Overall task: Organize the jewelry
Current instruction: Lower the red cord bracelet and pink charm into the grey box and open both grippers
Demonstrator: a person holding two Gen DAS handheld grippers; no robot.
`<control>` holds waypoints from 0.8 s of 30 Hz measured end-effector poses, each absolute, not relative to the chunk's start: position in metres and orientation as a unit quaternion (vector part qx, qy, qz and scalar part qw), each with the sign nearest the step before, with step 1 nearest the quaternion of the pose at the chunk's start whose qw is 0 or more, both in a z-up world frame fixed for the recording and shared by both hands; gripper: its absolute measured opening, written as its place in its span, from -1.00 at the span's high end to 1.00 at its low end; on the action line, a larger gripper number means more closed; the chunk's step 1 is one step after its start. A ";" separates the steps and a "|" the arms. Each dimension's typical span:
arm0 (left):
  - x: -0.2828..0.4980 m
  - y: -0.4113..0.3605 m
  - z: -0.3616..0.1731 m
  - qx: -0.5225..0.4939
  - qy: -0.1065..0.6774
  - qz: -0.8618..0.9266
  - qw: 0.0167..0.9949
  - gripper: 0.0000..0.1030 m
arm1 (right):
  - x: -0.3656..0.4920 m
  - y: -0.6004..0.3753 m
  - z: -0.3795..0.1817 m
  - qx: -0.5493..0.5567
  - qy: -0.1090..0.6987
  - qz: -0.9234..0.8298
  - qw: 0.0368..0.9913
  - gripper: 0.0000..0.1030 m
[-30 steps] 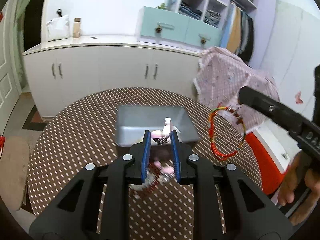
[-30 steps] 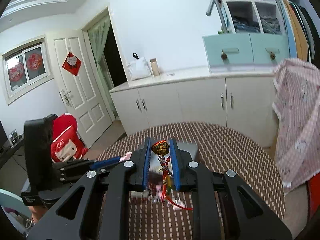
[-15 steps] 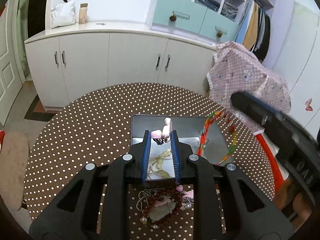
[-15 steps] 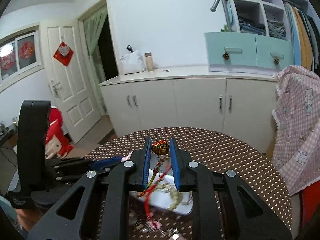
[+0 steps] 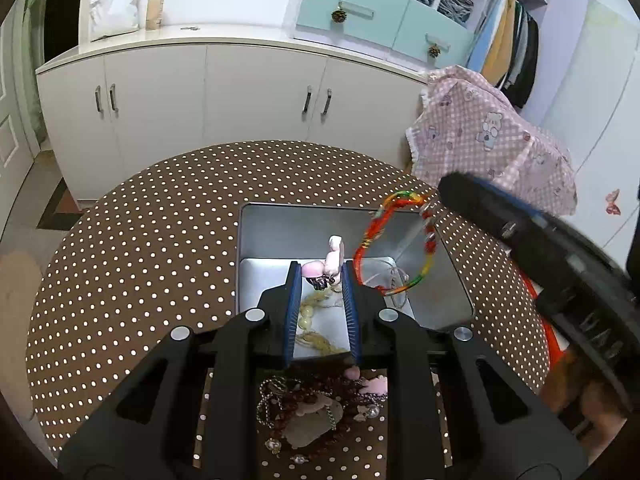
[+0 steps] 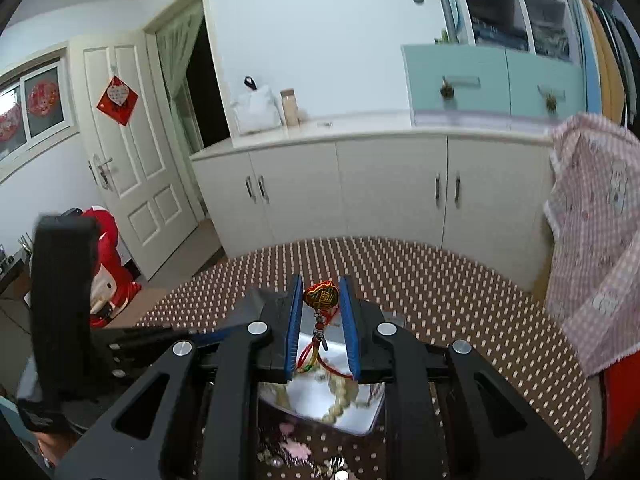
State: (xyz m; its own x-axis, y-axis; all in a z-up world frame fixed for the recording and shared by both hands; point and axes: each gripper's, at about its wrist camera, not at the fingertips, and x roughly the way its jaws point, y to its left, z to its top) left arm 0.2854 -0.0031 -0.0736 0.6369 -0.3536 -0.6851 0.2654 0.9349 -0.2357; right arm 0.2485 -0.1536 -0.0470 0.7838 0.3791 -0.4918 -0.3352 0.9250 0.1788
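Observation:
My left gripper is shut on a pink charm piece with a dark clasp, held over the grey metal tray. Pale yellow beads lie in the tray below it. My right gripper is shut on a red-and-gold charm whose red and multicoloured cord bracelet hangs in a loop over the tray's right half. The right gripper's black body comes in from the right in the left wrist view. A pile of dark red beads, pearls and chains lies on the dotted tablecloth just before the tray.
The round table has a brown cloth with white dots. White cabinets stand behind it. A pink checked cloth drapes over something at the right. A person's hand holds the right gripper at the right edge.
Both grippers moved forward and down over the tray. The tray and its yellow beads came under the left fingers, and the bracelet loop now hangs over the tray.

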 end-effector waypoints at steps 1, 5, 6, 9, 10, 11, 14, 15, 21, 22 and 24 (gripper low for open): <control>0.285 -0.003 -0.074 -0.056 0.391 -0.171 0.903 0.59 | 0.247 -0.155 -0.050 0.042 0.272 0.188 0.943 0.66; 0.284 -0.005 -0.074 -0.053 0.393 -0.168 0.902 0.58 | 0.241 -0.166 -0.059 0.058 0.286 0.183 0.939 0.66; 0.283 -0.005 -0.075 -0.053 0.394 -0.168 0.902 0.52 | 0.240 -0.168 -0.061 0.062 0.288 0.181 0.938 0.59; 0.280 -0.004 -0.074 -0.065 0.390 -0.174 0.902 -0.16 | 0.236 -0.178 -0.064 0.081 0.294 0.178 0.936 0.13; 0.277 -0.004 -0.072 -0.067 0.384 -0.172 0.905 -0.18 | 0.233 -0.180 -0.064 0.084 0.293 0.177 0.936 0.12; 0.274 -0.006 -0.070 -0.061 0.377 -0.164 0.909 -0.20 | 0.230 -0.182 -0.063 0.085 0.291 0.177 0.937 0.12; 0.270 -0.004 -0.065 -0.056 0.372 -0.162 0.912 -0.20 | 0.220 -0.188 -0.056 0.094 0.277 0.177 0.940 0.12; 0.267 -0.002 -0.061 -0.060 0.367 -0.163 0.914 -0.20 | 0.218 -0.191 -0.054 0.098 0.273 0.178 0.940 0.12; 0.245 0.011 -0.046 -0.058 0.342 -0.149 0.926 -0.20 | 0.199 -0.202 -0.045 0.107 0.258 0.179 0.943 0.11; 0.240 0.014 -0.045 -0.052 0.336 -0.142 0.929 -0.20 | 0.197 -0.204 -0.045 0.107 0.259 0.179 0.943 0.10; 0.230 0.020 -0.045 -0.040 0.329 -0.125 0.935 -0.22 | 0.192 -0.206 -0.046 0.108 0.261 0.178 0.943 0.10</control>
